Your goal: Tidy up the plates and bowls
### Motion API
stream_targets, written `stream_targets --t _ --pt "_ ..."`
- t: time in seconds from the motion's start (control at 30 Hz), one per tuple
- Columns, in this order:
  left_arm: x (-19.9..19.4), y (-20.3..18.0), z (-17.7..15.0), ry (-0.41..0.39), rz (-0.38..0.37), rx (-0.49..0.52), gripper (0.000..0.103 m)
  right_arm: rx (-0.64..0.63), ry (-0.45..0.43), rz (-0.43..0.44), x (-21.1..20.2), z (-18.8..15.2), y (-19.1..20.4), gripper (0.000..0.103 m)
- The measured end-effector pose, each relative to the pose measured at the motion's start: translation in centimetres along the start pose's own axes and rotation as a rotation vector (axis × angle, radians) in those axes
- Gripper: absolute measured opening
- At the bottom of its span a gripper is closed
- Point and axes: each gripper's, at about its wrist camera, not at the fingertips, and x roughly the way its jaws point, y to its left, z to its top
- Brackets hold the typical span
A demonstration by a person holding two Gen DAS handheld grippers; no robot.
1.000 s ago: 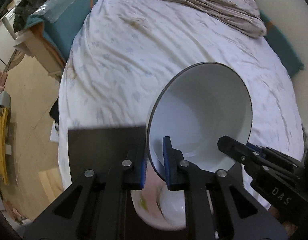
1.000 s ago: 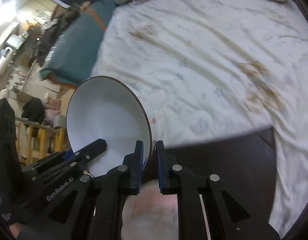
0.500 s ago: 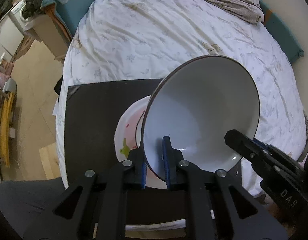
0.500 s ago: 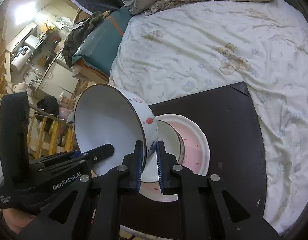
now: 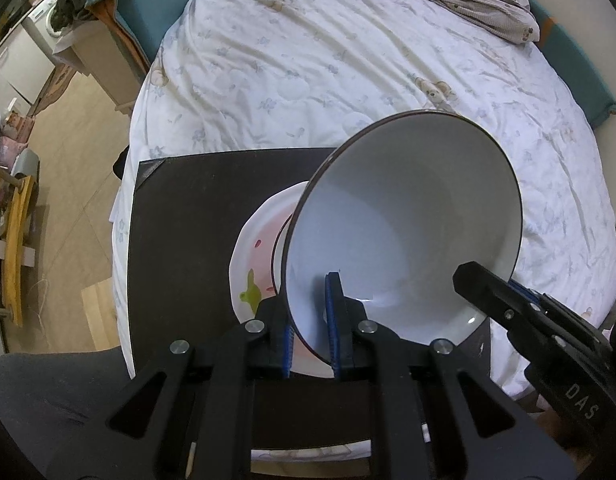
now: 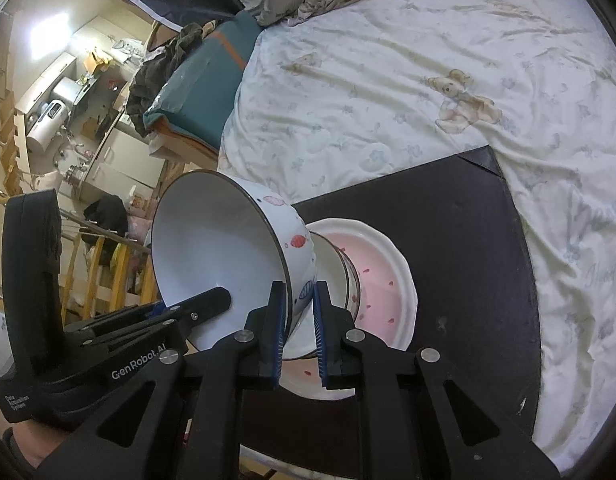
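We hold 1 white bowl (image 5: 404, 224) between our 2 grippers, each clamped on its dark rim from an opposite side. The left gripper (image 5: 311, 334) pinches the near-left rim, 1 blue-padded finger inside the bowl and 1 outside. The right gripper (image 6: 299, 330) has its fingers closed on the rim the same way, on the bowl's patterned outer wall. In the left wrist view, the right gripper reaches in from the lower right to the bowl's far rim; in the right wrist view, the left gripper comes in from the lower left, its tip inside the bowl.

The bowl is tilted steeply, its opening turned toward the left gripper and its base pointing ahead of the right gripper. Just beyond and below it sits a smaller bowl (image 6: 342, 276) on a white plate (image 6: 388, 280) with a pink centre; whether the held bowl touches the smaller bowl, we cannot tell. The plate rests on a dark board (image 6: 460, 224) lying on a bed (image 6: 408, 80) with a pale printed cover, stretching ahead of both grippers.
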Motion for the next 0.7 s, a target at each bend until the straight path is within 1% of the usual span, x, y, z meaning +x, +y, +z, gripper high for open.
stream_targets --t 0.17,0.43,0.7 --pt "0.0 -0.1 -0.1 -0.005 0.007 0.008 0.011 -0.005 -0.002 -0.003 0.0 -0.1 0.2 0.015" --pt "0.2 -0.3 0.1 0.0 -0.011 0.021 0.011 0.003 -0.006 0.001 -0.1 0.0 0.1 0.015" --pt "1.6 -0.1 0.4 0.016 -0.027 0.042 0.011 0.038 -0.003 -0.002 0.5 -0.2 -0.8 0.015"
